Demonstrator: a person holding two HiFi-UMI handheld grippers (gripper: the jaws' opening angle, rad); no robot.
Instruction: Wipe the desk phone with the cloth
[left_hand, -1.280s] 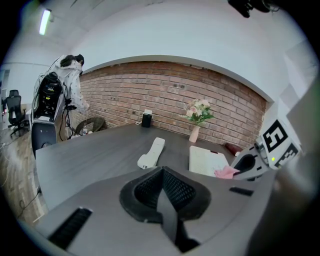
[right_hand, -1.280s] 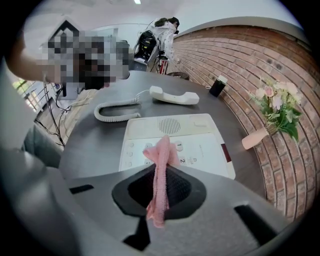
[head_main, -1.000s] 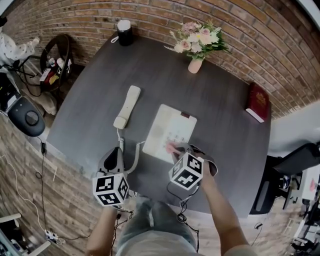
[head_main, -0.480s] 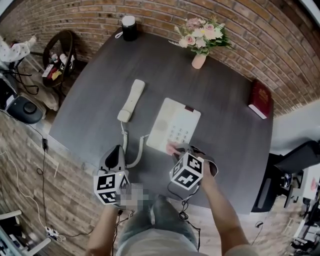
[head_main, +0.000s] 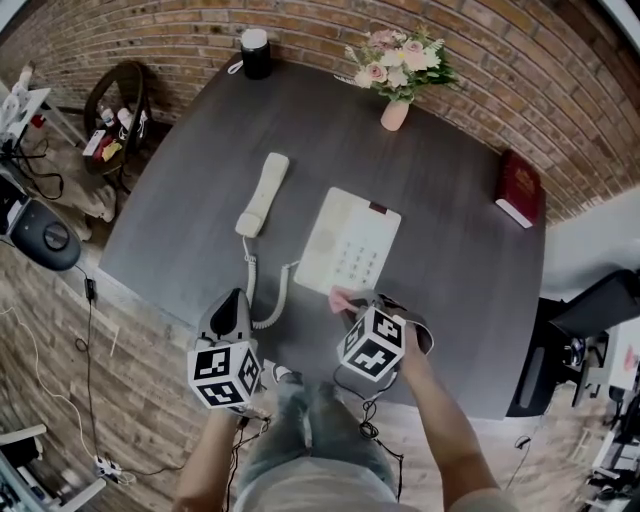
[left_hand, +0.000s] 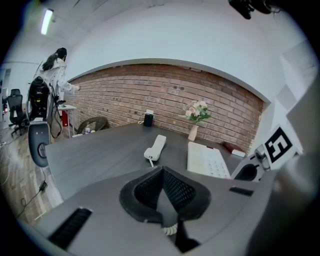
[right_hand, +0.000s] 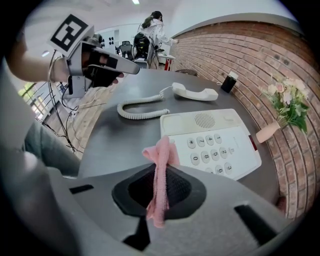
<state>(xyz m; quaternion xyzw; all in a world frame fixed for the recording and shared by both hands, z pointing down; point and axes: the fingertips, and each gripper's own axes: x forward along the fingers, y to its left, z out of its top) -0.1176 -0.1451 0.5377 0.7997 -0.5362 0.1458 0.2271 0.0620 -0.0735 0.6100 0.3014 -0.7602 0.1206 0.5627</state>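
**Pink cloth pinched in right gripper at the phone's near edge**

The desk phone (head_main: 352, 243) lies flat near the middle of the dark table (head_main: 450, 250), keypad up and cradle empty. In the head view the pink cloth (head_main: 341, 299) sits at the phone's 6 o'clock, just at its near edge. Whether it touches the casing cannot be told. The right gripper (head_main: 352, 303) has its jaws closed tight on the cloth. In the right gripper view the cloth (right_hand: 160, 172) stands as a thin strip between them, with a bunched end poking out over the phone's (right_hand: 210, 140) lower-left corner.

The handset (head_main: 262, 194) lies on the table at the phone's 9 to 10 o'clock, apart from the base. Its coiled cord (head_main: 264, 292) loops back toward the phone's near-left corner.

The left gripper (head_main: 234, 305) hovers at the phone's 7 o'clock, over the table's near edge. Its jaws (left_hand: 162, 175) are pressed together with nothing between them.

Farther out, a vase of flowers (head_main: 397, 72) stands at 12 o'clock. A red book (head_main: 518, 190) lies at 2 o'clock by the table's edge. A black cylinder with a white top (head_main: 255, 50) stands at 11 o'clock against the brick wall (head_main: 520, 70).
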